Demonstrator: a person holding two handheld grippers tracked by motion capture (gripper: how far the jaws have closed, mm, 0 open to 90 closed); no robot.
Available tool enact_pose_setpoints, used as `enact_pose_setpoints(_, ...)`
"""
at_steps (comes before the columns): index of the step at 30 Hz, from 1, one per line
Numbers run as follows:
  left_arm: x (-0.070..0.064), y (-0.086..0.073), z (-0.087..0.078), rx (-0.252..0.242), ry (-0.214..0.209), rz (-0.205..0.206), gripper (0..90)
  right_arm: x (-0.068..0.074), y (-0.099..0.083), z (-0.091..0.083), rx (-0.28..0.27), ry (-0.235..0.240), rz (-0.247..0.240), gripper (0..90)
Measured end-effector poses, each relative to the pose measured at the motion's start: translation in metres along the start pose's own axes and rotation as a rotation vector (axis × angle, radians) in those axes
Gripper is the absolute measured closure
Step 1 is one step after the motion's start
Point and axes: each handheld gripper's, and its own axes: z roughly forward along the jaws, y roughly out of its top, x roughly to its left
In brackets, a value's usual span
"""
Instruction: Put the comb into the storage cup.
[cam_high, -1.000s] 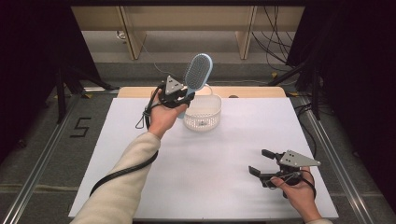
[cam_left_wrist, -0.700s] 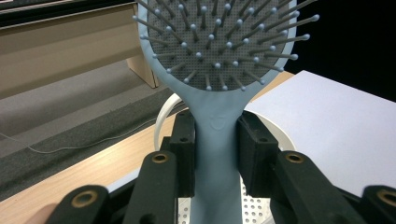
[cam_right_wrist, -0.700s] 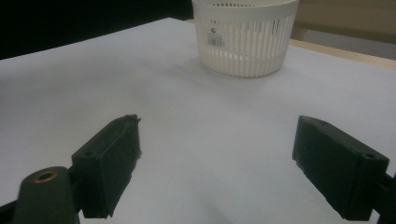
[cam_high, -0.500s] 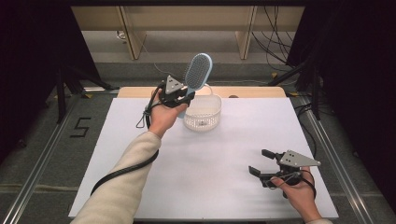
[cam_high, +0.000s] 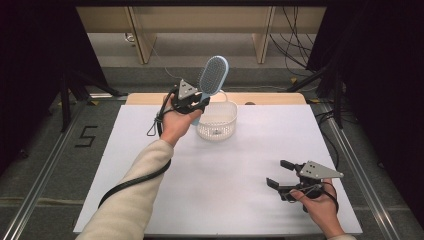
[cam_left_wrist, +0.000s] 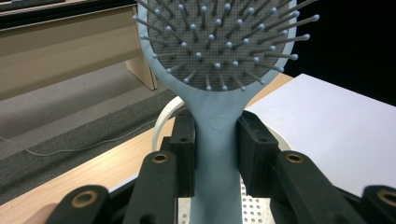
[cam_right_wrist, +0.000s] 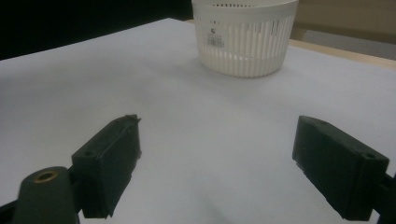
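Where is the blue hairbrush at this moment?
In the high view, the blue hairbrush is at the far left-centre of the table, held upright by its handle in the left gripper, just above the near-left rim of the white basket.

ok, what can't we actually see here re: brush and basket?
- Hairbrush: left gripper view, head top cut off by the upper edge; handle end hidden below the left claw.
- Basket: high view, the small dark thing inside is too small to identify.
- Basket label: right gripper view, print too small to read.
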Motion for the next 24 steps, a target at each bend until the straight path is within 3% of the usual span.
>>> enact_pose_setpoints(24,-0.0011,0.0037,0.0036,-0.001,-0.001,0.004,69.9,-0.0001,-0.0001,0.0001,0.000,0.001,0.000,15.9)
